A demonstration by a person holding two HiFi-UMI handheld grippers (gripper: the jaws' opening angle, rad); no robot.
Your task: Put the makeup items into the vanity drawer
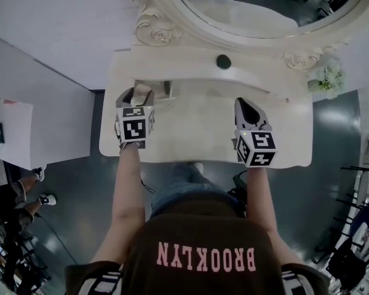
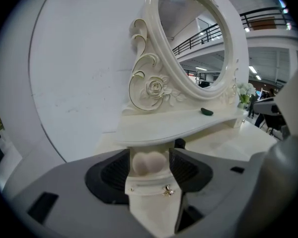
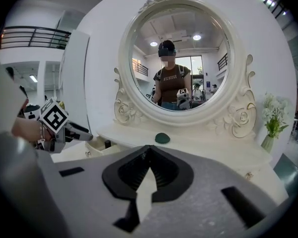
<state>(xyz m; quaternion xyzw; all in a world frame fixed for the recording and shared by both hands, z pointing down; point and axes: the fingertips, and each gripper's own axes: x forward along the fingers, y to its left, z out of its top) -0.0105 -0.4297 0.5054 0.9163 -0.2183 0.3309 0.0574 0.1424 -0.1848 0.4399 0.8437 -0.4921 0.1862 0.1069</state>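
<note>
My left gripper is shut on a beige makeup sponge, with a pad pressed to each side of it. It holds the sponge just over the open left drawer of the cream vanity. A small black item stands inside that drawer. On the shelf under the mirror lies a dark green item. Over the tabletop on the right, my right gripper is shut with nothing between its jaws. The right gripper view shows the left gripper at the drawer.
A large oval mirror in a carved cream frame rises behind the shelf. A small bunch of white flowers stands at the vanity's right end. A white wall panel lies to the left. A seated person's legs show at the lower left.
</note>
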